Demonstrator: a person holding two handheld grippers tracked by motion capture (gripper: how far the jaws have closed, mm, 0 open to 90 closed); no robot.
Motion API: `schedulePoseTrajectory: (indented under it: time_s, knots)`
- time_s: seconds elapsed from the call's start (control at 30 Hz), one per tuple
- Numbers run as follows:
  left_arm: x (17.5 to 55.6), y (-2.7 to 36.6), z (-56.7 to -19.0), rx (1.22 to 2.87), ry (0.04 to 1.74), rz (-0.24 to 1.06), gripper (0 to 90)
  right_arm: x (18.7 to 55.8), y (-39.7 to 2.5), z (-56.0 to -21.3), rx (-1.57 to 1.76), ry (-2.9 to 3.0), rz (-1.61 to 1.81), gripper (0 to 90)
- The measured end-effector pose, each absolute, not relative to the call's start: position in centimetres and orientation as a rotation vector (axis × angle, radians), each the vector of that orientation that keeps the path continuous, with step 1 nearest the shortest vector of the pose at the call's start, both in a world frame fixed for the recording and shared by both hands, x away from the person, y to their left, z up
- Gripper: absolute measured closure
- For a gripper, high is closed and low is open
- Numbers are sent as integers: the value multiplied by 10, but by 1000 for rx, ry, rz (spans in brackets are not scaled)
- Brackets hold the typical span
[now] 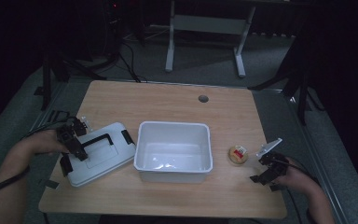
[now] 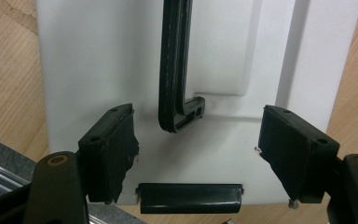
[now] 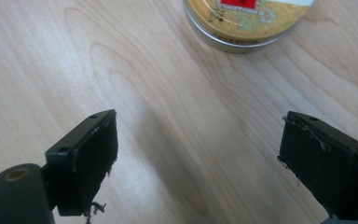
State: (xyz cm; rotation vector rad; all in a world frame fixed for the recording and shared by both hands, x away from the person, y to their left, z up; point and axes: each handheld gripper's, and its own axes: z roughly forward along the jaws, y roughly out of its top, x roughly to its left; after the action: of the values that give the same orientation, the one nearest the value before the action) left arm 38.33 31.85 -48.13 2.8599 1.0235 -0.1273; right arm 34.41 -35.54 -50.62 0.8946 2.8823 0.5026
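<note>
The left gripper hangs over the near-left end of the lid, which lies flat on the table just left of the bin. In the left gripper view its 2 jaws stand wide apart and hold nothing, with the lid's handle rising between them; the handle's long axis runs straight away from the jaws, so its corner sits in the gap, nearer the left pad. A latch lies at the lid's edge just below the jaws. The bin stands open and looks empty, centred on the table. To its right the tin rests on the bare wood, apart from the bin's wall. The right gripper sits to the right of the tin and nearer the table's front edge; in the right gripper view its 2 jaws are also spread and empty, and the tin lies ahead of them, slightly toward the right pad, not yet between them. Judged by position, the right gripper is the nearer to the tin and the left the nearer to the lid
</note>
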Motion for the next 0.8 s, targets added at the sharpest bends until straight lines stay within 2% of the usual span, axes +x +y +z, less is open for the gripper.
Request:
schedulePoseTrajectory:
  time_s: [0.23, 0.57, 0.8]
  knots:
    - [383, 316, -480, 2870, 1000, -132, 269, 354, -335, -495, 680, 2956, 214, 112]
    - [382, 317, -480, 2868, 1009, -144, 269, 371, -316, -487, 518, 2952, 164, 112]
    - [381, 316, -482, 2885, 1013, -161, 269, 386, -307, -495, 487, 2958, 115, 112]
